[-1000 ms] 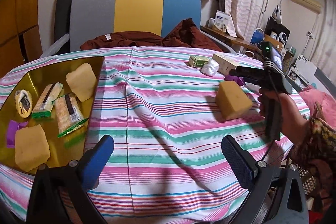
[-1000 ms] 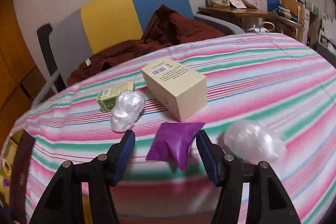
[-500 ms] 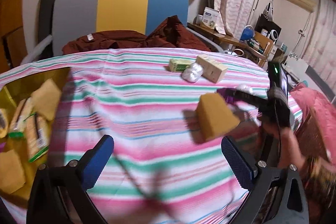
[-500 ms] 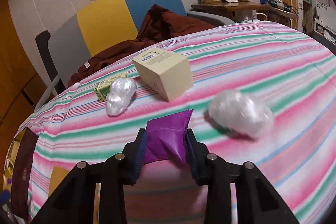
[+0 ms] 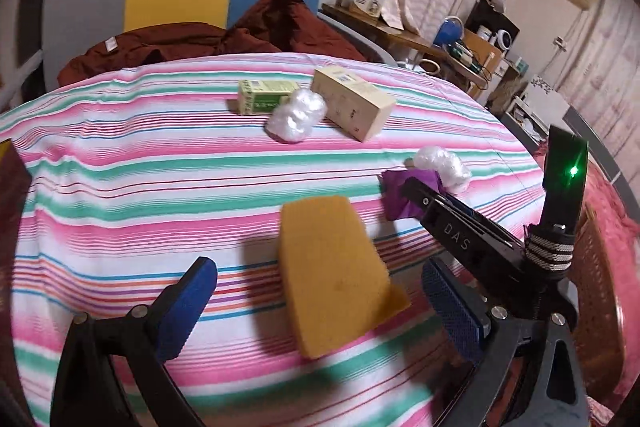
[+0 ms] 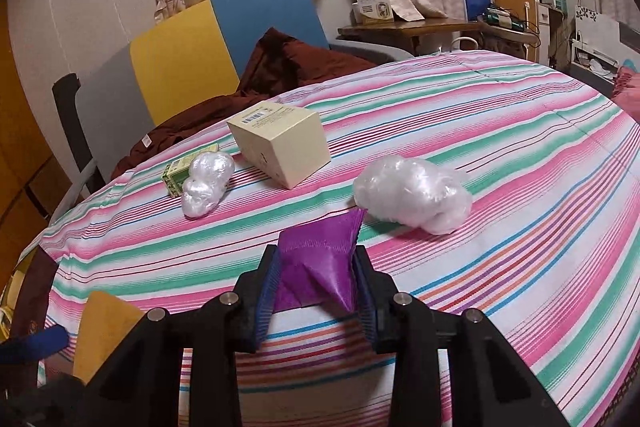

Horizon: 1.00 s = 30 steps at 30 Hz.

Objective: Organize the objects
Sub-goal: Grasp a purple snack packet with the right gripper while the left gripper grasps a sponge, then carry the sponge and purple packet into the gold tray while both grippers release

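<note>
Two things have changed in the last second, and I take them left to right. My left gripper (image 5: 316, 311) has swung away from the gold tray, which is now out of its view, and across the striped surface (image 5: 120, 187). It now points steeply down over the yellow sponge (image 5: 332, 279), which lies flat on the cloth between the two blue pads. The jaws stand wide apart, touching nothing, so this side is released and lined up for a pick, I judge.

Further right, my right gripper (image 6: 316, 291) has just been closing its jaws, with the purple pouch (image 6: 320, 263) between them. Both pads now press on the pouch's sides and it buckles upward, so it is grasped. From the left wrist view this gripper reaches in from the right edge, tilted downward, with the pouch at its tip, low over the cloth. A crumpled plastic ball (image 6: 412, 195) sits just beyond it. The cream box (image 6: 280, 143) and the green box (image 6: 184, 171) wait farther back, unsorted.
</note>
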Each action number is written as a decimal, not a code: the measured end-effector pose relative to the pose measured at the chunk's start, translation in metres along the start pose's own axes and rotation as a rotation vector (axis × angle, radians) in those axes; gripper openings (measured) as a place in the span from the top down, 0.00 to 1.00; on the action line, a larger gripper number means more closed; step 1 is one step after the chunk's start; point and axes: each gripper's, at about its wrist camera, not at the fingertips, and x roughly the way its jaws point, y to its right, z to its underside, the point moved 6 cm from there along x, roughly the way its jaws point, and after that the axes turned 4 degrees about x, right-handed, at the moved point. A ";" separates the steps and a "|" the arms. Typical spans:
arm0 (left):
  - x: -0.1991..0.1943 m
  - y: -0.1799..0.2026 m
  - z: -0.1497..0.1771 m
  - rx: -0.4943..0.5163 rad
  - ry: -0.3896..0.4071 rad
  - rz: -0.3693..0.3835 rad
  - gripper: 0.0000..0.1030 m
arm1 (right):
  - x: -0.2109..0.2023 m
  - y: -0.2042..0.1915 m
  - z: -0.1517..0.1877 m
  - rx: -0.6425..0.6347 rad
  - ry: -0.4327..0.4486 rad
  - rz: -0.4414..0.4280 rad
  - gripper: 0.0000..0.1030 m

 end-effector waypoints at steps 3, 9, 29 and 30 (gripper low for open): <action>0.007 -0.003 0.001 0.010 0.000 -0.009 0.09 | 0.000 0.000 0.000 0.001 0.005 0.000 0.66; 0.019 -0.010 0.005 0.007 -0.009 0.027 0.22 | 0.000 0.000 0.001 0.001 0.008 -0.001 0.66; -0.023 -0.035 0.023 -0.047 0.059 0.046 0.47 | -0.009 -0.025 0.004 -0.153 0.070 0.023 0.67; -0.025 -0.037 0.025 -0.054 0.064 0.045 0.47 | -0.010 -0.027 0.003 -0.166 0.076 0.021 0.67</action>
